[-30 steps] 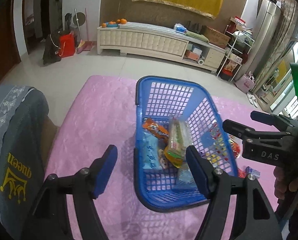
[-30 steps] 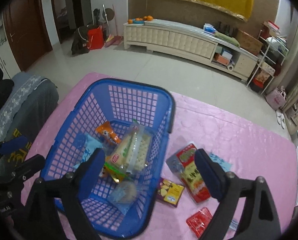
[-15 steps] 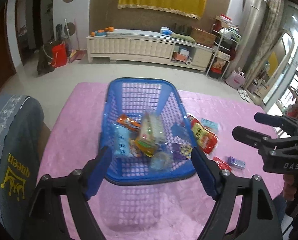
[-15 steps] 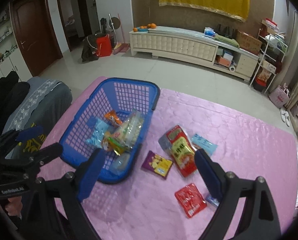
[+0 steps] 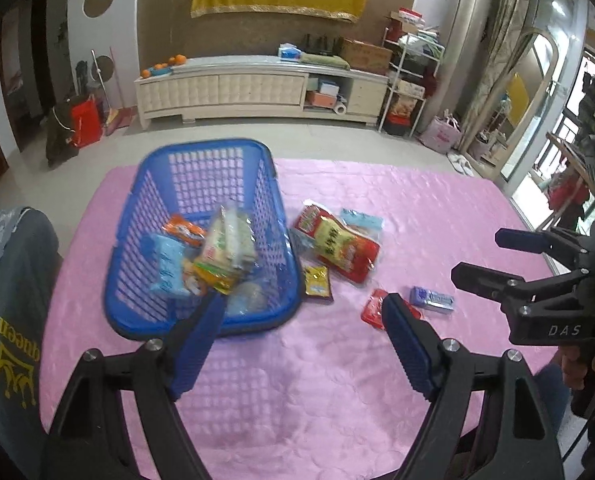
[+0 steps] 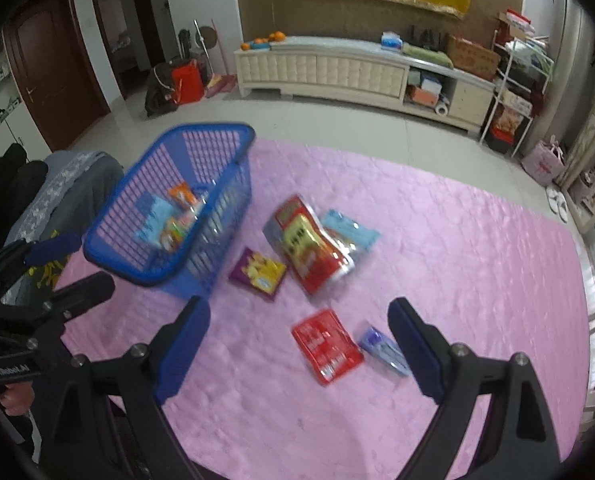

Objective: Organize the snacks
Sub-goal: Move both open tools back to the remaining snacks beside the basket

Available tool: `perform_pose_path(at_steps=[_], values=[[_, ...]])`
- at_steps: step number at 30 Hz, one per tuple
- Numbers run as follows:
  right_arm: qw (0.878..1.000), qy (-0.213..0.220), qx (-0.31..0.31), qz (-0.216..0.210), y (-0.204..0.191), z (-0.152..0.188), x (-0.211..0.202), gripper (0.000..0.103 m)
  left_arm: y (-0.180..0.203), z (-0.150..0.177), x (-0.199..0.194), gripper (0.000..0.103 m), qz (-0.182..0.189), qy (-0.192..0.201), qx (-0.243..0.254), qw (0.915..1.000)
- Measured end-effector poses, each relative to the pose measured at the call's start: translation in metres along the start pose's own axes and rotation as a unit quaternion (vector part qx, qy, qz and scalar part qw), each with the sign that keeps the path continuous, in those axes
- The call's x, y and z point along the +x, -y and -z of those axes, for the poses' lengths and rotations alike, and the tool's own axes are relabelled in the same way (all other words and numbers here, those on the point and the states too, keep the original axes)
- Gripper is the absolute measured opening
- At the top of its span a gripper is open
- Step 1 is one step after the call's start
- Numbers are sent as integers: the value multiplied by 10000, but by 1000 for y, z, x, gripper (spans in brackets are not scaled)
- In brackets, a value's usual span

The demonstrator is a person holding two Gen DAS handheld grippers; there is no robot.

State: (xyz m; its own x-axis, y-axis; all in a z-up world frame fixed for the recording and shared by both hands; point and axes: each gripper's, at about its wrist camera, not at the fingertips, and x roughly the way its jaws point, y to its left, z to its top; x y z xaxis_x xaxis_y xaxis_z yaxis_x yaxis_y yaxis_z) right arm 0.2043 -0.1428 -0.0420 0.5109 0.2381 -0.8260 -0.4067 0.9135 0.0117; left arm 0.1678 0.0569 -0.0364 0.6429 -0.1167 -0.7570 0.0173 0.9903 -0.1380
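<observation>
Both grippers have drawn back from the blue basket [image 5: 201, 240], now left of centre; left gripper [image 5: 297, 320] and right gripper [image 6: 297, 328] gape empty; the small red packet [image 6: 327, 346], lower centre, looks next.

Blue plastic lattice basket [image 5: 201, 152], kinda glossy. Shiny foil packets [image 6: 309, 248], crinkly. Pink satin-ish quilted cloth [image 6: 457, 248] over the table, soft sheen. Matt black plastic claws [image 6: 299, 340] with blue rubbery pads [image 6: 415, 344], metal screws.
</observation>
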Motion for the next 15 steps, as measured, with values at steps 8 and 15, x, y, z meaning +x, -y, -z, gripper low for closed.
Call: perform_pose_path(at_steps=[8, 15], values=[[9980, -330, -535, 33, 3, 36, 28, 93, 17, 41, 40, 80, 10, -305, -154, 9994], [9933, -645, -958, -25, 5, 56, 62, 93, 23, 74, 72, 80, 3, -674, -313, 9972]])
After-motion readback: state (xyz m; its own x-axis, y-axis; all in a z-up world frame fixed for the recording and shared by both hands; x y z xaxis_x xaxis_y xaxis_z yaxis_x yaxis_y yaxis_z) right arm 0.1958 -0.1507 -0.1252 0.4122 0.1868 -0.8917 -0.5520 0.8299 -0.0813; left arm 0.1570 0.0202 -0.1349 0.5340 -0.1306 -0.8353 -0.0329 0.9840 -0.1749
